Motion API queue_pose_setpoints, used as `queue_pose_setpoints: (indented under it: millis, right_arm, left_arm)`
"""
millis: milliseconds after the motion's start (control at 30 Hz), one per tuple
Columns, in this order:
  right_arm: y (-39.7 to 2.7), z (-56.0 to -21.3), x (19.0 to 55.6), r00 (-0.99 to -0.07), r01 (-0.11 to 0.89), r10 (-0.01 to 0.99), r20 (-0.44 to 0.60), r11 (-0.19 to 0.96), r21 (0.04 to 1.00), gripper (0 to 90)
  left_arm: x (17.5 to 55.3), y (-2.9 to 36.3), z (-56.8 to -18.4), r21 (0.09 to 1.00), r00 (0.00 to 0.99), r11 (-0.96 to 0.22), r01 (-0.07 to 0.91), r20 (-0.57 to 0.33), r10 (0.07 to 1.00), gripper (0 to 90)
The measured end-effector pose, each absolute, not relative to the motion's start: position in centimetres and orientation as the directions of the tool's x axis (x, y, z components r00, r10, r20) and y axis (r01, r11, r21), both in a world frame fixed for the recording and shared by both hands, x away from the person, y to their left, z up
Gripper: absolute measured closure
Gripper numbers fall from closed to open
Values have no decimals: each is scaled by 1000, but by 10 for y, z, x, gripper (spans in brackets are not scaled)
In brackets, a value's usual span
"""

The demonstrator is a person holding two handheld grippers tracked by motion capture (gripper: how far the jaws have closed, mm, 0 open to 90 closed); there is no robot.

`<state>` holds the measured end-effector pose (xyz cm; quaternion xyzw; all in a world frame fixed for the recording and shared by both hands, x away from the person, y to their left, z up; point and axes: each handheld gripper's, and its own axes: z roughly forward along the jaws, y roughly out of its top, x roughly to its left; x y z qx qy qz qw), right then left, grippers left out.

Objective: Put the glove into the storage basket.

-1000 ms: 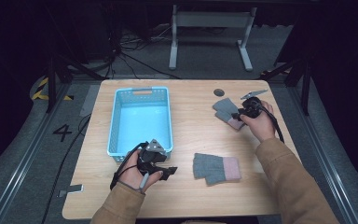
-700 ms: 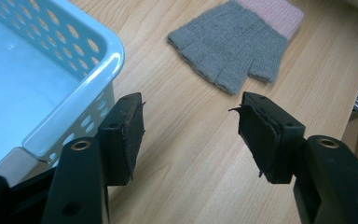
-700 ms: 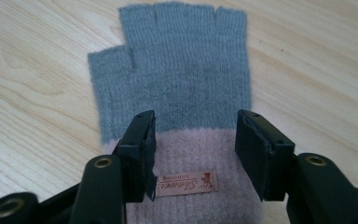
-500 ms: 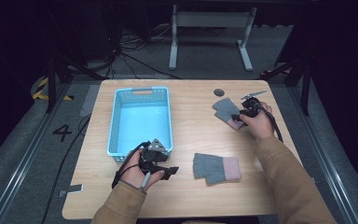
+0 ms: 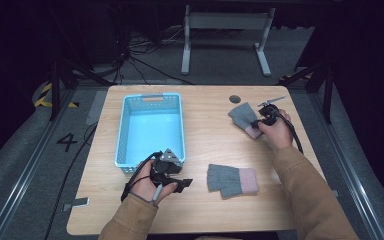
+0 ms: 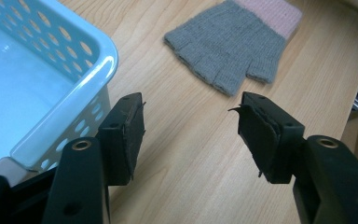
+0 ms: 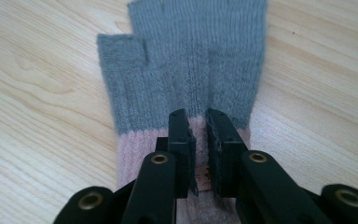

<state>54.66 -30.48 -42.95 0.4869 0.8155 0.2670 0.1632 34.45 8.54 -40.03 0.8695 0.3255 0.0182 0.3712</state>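
A grey fingerless glove with a pink cuff (image 5: 242, 117) lies at the table's far right. My right gripper (image 5: 258, 122) is at its cuff. In the right gripper view the jaws have just been closing, and the right gripper (image 7: 200, 140) now pinches a fold of the pink cuff, with the grey glove (image 7: 191, 60) stretching away beyond it. A second matching glove (image 5: 232, 180) lies flat near the front edge. My left gripper (image 5: 184, 184) rests left of it, beside the basket's near corner. In its own view the left gripper (image 6: 191, 135) is open and holds nothing, facing that glove (image 6: 233, 44).
A light blue perforated basket (image 5: 121, 132) stands empty at the left of the wooden table, its corner rim (image 6: 98, 60) close to my left jaw. A small dark round disc (image 5: 235, 99) sits near the far edge. Floor and dark stands surround the table.
The right hand has shifted only slightly at the far glove's cuff. The left hand, the basket and the near glove lie as before.
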Motion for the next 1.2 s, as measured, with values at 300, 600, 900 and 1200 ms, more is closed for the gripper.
queue_pose_setpoints:
  millis: [300,600,900,1200]
  right_arm:
    - [-312,-407,529,-494,674,868,39,355,647,818]
    - [-319,-380,499,-561,633,825,67,376,677,812]
    - [-316,-363,462,-683,571,725,89,455,683,810]
    - [-308,-359,426,-773,504,628,83,530,682,810]
  left_arm:
    - [348,79,-398,661,798,-519,542,-212,564,417]
    - [352,69,-396,664,816,-532,525,-216,536,428]
    - [355,59,-395,665,829,-543,513,-218,515,430]
    - [359,50,-394,667,844,-558,494,-213,492,430]
